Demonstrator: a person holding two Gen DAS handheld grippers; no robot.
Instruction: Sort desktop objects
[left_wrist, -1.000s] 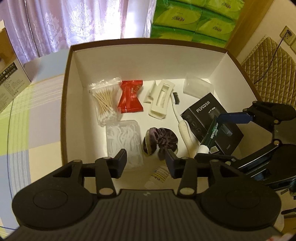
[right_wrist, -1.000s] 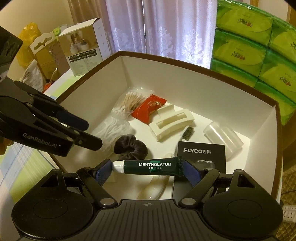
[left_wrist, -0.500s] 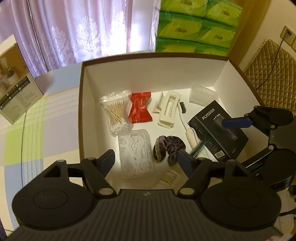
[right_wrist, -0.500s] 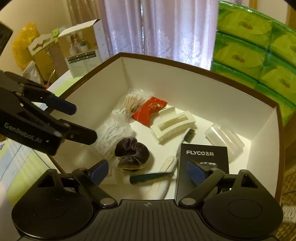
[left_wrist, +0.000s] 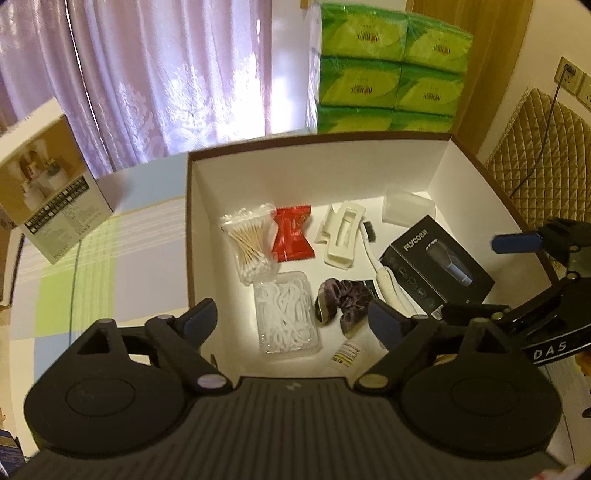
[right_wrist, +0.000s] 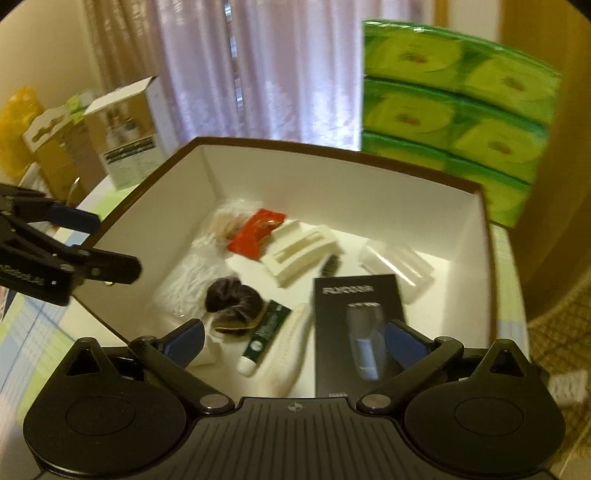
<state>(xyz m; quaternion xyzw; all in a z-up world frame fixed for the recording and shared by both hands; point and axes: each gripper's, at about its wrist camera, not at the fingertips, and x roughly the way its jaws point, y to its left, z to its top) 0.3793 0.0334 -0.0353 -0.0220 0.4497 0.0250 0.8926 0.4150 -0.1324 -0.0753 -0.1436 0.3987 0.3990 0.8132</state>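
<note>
Both your tongs are empty right now: the left tongs (left_wrist: 293, 321) are spread wide over the near edge of the box (left_wrist: 317, 173), and the right tongs (right_wrist: 293, 341) are spread just as wide over its near right corner, so nothing's being carried. Looks to me like you're between items. The green lip gel tube (right_wrist: 265, 334) is lying flat on the box floor, wedged between the purple scrunchie (right_wrist: 231, 297) and the white toothbrush (right_wrist: 286, 354), cap end toward you, which makes sense if it was just let go from above. Rest of the box is pretty tidy: cotton swabs (left_wrist: 249, 242) and the red packet (left_wrist: 291, 234) side by side toward the back left, white hair clip (left_wrist: 341, 236) next to them, floss picks case (left_wrist: 286, 314) nearer you, clear plastic cup (left_wrist: 408, 205) on its side in the back right, and the black shaver box (left_wrist: 437, 260) flat along the right wall. There's also a small white bottle (left_wrist: 345, 356) right at the near wall. Flat stuff is lying flat so it won't shift. On the worktop outside I can only make out a cardboard carton (left_wrist: 50, 192), so I'd guess you're nearly done sorting
</note>
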